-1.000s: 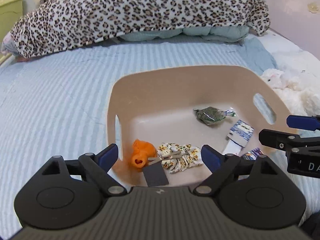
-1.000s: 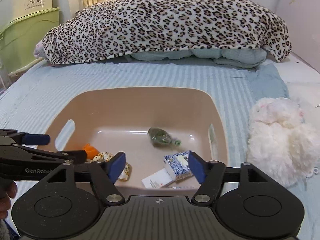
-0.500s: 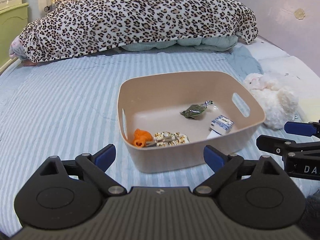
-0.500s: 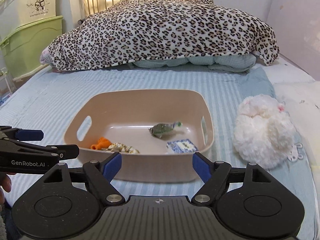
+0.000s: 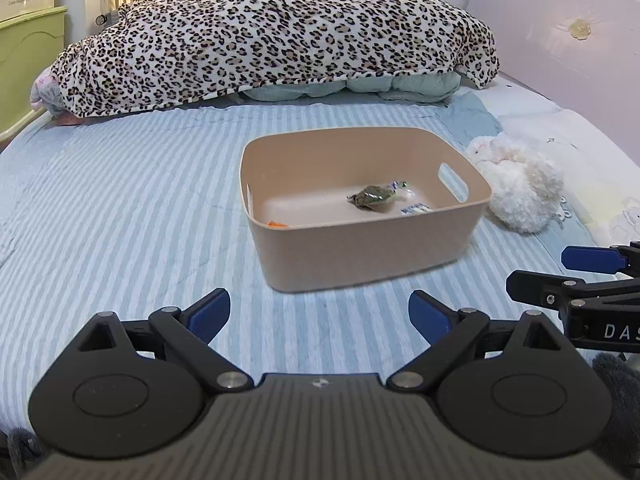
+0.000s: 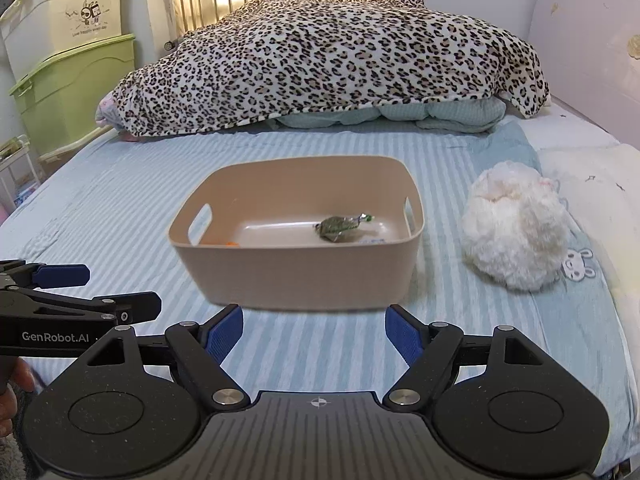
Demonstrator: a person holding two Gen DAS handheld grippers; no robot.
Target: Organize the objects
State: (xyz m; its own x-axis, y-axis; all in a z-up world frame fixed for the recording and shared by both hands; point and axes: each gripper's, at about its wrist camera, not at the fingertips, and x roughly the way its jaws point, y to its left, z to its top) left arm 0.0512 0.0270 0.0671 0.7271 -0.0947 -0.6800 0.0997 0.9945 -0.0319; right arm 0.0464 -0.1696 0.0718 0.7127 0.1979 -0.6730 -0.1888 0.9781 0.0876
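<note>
Left wrist view: the left tongs (image 5: 319, 317) hang spread wide and empty above the blue striped bed sheet (image 5: 120, 216), short of a beige plastic bin (image 5: 360, 248) that sits on the bed. Inside the bin lie a green crinkled wrapper (image 5: 372, 196), a blue-and-white packet (image 5: 416, 209) near the right wall and a sliver of something orange (image 5: 277, 224) at the left, mostly hidden by the rim. A white fluffy plush toy (image 5: 516, 188) rests just beside the bin's right side. A leopard-print blanket (image 5: 272, 36) is heaped at the far end of the bed. The right tongs (image 5: 576, 276) enter from the right edge.

Right wrist view: the right tongs (image 6: 314, 334) are likewise spread and hold nothing, low over the sheet (image 6: 120, 200) in front of the bin (image 6: 296, 276). The wrapper (image 6: 340, 226) lies near the middle of the bin floor, the orange item (image 6: 231, 243) barely showing at the left. The plush toy (image 6: 516, 228) sits to the right, apart from the bin. The left tongs (image 6: 96, 292) reach in from the left. Green and cream storage boxes (image 6: 68, 60) stand stacked beside the bed.
</note>
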